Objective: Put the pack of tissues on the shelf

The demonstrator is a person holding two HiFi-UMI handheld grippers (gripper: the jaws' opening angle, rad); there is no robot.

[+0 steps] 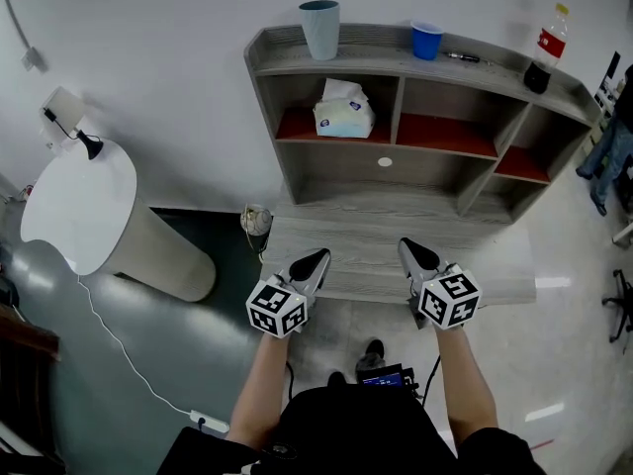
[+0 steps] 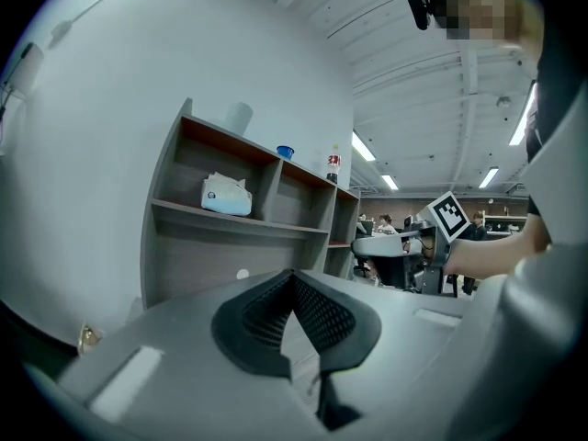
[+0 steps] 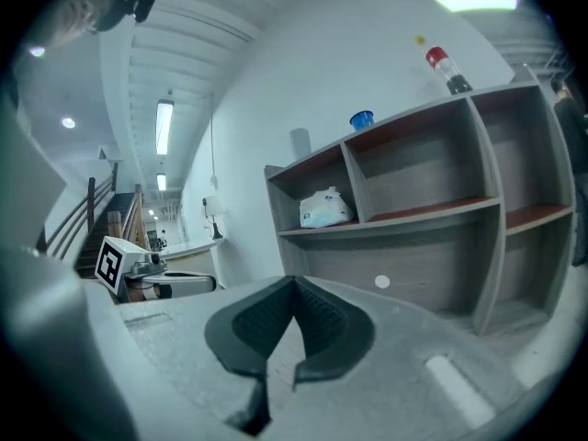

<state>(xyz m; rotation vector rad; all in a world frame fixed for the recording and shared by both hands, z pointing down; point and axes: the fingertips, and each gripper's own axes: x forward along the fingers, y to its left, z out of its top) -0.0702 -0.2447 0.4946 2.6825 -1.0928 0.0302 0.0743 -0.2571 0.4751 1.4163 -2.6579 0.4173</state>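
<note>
I hold two tongs, one in each hand, both in front of the shelf (image 1: 336, 171) and just over its low front ledge. My left gripper (image 1: 315, 262) has its jaws pressed together at the tips with nothing between them. My right gripper (image 1: 413, 252) is the same, pressed together and empty. The one pack of tissues (image 1: 343, 110) already sits inside the shelf, in the left of its three red-floored compartments, well apart from both tongs. On the shelf's top board I count four things: one grey cup (image 1: 320, 28) above the tissue compartment, one blue cup (image 1: 426, 40) near the middle, one dark pen (image 1: 462, 57) just beside that cup, and one dark soda bottle (image 1: 547, 49) with a red label toward the right end. One small white dot (image 1: 385, 162) marks the shelf's front panel below the compartments. To the left of the shelf stands one round white table (image 1: 74, 206) with one lamp (image 1: 67, 117) at its far edge.
</note>
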